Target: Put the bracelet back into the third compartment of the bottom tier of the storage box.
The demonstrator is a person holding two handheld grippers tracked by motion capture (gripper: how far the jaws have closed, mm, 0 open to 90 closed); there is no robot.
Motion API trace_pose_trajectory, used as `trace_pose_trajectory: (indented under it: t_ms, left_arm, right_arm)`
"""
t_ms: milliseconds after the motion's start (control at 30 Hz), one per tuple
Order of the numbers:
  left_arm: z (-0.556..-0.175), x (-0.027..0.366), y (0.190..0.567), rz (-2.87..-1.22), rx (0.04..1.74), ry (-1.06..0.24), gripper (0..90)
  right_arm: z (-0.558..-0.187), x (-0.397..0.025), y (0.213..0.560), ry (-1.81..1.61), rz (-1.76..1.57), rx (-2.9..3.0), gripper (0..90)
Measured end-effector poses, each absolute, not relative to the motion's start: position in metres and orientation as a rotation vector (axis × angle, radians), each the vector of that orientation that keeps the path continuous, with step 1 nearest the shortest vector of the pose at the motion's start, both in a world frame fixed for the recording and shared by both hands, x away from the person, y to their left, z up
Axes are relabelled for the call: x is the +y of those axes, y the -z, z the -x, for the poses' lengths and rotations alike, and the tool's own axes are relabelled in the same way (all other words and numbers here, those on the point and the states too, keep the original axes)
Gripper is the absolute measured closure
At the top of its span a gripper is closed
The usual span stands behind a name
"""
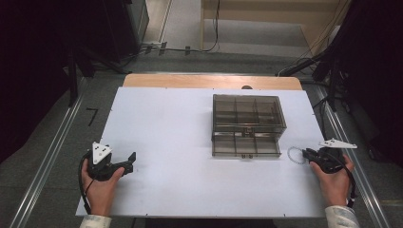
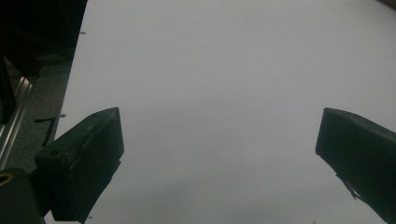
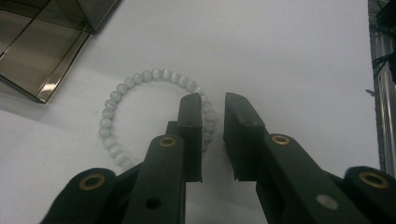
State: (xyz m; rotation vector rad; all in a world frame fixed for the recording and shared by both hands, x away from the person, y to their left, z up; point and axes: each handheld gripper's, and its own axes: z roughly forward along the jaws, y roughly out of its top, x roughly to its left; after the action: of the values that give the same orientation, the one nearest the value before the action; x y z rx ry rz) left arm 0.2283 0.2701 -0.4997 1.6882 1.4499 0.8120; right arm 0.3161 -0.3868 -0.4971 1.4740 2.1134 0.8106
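A smoky clear plastic box (image 1: pixel 248 124) with divided compartments stands right of centre on the smooth white table (image 1: pixel 166 142), its compartments looking empty. A bracelet (image 3: pixel 140 107) of round, pale, glossy beads lies on the table just right of the box's near corner. The right gripper (image 3: pixel 212 103) straddles the bracelet's rim with jaws nearly closed, beads in the gap, while the left gripper (image 2: pixel 219 140) rests near the left edge, jaws wide apart.

White table (image 1: pixel 166 137), with a wooden edge (image 1: pixel 209 81) at the far side. Grey carpet floor (image 1: pixel 57 156) around it, metal rails (image 1: pixel 45 164) at left and right. Black cables (image 1: pixel 214 28) on the floor behind, beside a pale wooden frame (image 1: pixel 266 9). Dark stands (image 1: pixel 71 71) at both far corners.
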Motion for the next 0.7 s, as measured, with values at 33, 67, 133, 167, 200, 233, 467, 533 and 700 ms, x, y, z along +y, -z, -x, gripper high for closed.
trace_pose_trajectory:
  t_ms: [33, 67, 133, 167, 200, 233, 467, 533, 700]
  left_arm:
    - [-0.2283, 0.2703, 0.4998, -1.689, 1.449, -0.809, 1.6]
    - [-0.2283, 0.2703, 0.4998, -1.689, 1.449, -0.807, 1.6]
    - [-0.2283, 0.2703, 0.4999, -1.689, 1.449, -0.808, 1.6]
    - [-0.2282, 0.2703, 0.4998, -1.689, 1.448, -0.809, 1.6]
    - [-0.2282, 0.2704, 0.4997, -1.688, 1.448, -0.808, 1.6]
    - [-0.2281, 0.2704, 0.4998, -1.689, 1.449, -0.809, 1.6]
    - [-0.2278, 0.2703, 0.4999, -1.69, 1.448, -0.808, 1.6]
    - [-0.2279, 0.2704, 0.4999, -1.69, 1.451, -0.806, 1.6]
    - [-0.2277, 0.2703, 0.4999, -1.69, 1.449, -0.807, 1.6]
  right_arm:
    - [-0.3162, -0.3866, 0.4972, -0.812, -1.473, 2.113, 75.9]
    - [-0.3164, -0.3865, 0.4973, -0.813, -1.472, 2.113, 76.6]
    - [-0.3167, -0.3862, 0.4975, -0.814, -1.469, 2.114, 78.4]
    - [-0.3168, -0.3861, 0.4975, -0.813, -1.468, 2.115, 79.2]
    - [-0.3168, -0.3857, 0.4976, -0.812, -1.47, 2.117, 79.6]
    - [-0.3169, -0.3856, 0.4975, -0.813, -1.472, 2.117, 80.0]
    - [-0.3178, -0.3866, 0.4979, -0.818, -1.478, 2.121, 83.1]
    - [-0.3181, -0.3867, 0.4979, -0.82, -1.482, 2.121, 83.1]
    - [-0.3178, -0.3859, 0.498, -0.813, -1.473, 2.125, 83.5]
